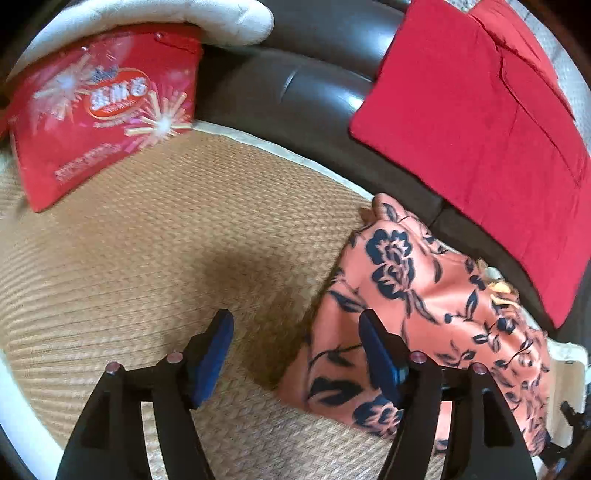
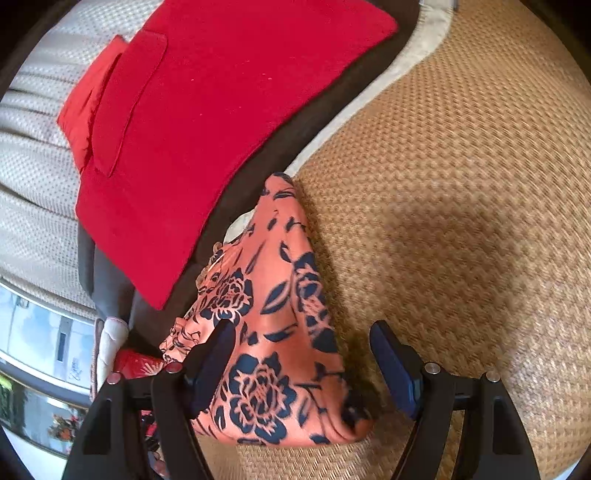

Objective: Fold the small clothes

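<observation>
A salmon-pink garment with dark blue flowers (image 1: 417, 295) lies bunched and partly folded on a woven straw mat (image 1: 147, 258), its far end reaching the mat's edge. My left gripper (image 1: 295, 332) is open above the mat at the garment's left edge; its right finger (image 1: 376, 343) hangs over the cloth and its left finger over bare mat. In the right wrist view the same garment (image 2: 273, 325) runs lengthwise between the spread fingers of my open right gripper (image 2: 303, 341). The pads do not press on it.
A folded red cloth (image 1: 480, 129) (image 2: 221, 110) lies on the dark leather seat (image 1: 295, 85) beyond the garment. A red printed snack bag (image 1: 96, 110) sits at the mat's far left under a white cushion (image 1: 184, 14). White quilted fabric (image 2: 33, 166) lies left of the red cloth.
</observation>
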The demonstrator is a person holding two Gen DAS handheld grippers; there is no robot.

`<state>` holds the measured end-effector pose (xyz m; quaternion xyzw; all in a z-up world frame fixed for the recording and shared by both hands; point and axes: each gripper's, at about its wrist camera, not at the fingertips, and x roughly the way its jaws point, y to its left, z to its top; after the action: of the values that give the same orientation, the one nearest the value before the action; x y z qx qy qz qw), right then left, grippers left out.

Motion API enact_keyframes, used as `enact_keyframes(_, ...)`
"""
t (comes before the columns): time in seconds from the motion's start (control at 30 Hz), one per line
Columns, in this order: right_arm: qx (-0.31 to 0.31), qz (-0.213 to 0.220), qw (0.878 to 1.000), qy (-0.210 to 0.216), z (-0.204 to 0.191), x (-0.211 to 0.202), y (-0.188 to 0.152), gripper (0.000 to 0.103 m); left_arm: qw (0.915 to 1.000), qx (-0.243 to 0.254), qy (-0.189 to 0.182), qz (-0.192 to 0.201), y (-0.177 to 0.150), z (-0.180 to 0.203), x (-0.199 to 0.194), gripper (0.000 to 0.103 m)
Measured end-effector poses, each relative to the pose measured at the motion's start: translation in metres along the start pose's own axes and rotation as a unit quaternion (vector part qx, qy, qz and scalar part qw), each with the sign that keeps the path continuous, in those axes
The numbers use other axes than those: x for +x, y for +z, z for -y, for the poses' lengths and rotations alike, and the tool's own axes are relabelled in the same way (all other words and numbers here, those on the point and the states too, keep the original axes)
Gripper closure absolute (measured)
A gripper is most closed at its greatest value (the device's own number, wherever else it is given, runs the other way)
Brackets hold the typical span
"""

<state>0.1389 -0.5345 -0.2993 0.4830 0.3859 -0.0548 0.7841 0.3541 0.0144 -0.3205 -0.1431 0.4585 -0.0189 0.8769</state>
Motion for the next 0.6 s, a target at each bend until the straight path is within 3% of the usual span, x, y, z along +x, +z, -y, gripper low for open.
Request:
enact_keyframes(0.1, -0.02, 0.017, 1.0, -0.01, -0.015, 0.013, 0.001, 0.024, 0.9984, 0.056, 0.0, -0.008, 0.001, 0.023, 0.016, 0.032)
enact_keyframes(0.23, -0.044, -0.005, 0.998, -0.038, -0.032, 0.049, -0.001, 0.027, 0.991, 0.132, 0.005, -0.017, -0.007, 0.051, 0.031, 0.034)
enact_keyframes(0.3, -0.077, -0.005, 0.995, -0.058, -0.044, 0.059, -0.008, 0.038, 0.9834, 0.177, 0.027, -0.029, -0.017, 0.063, 0.039, 0.05)
enact_keyframes(0.37, -0.132, -0.006, 0.985, -0.107, -0.06, 0.067, -0.02, 0.051, 0.974, 0.221, 0.047, -0.018, -0.026, 0.073, 0.037, 0.056)
enact_keyframes(0.47, -0.225, 0.001, 0.958, -0.178, -0.08, 0.075, -0.042, 0.057, 0.9638, 0.258, 0.063, -0.025, -0.036, 0.081, 0.033, 0.061)
enact_keyframes(0.6, -0.258, -0.009, 0.946, -0.195, -0.083, 0.07, -0.064, 0.059, 0.9624, 0.261, 0.055, -0.049, -0.047, 0.071, 0.02, 0.062)
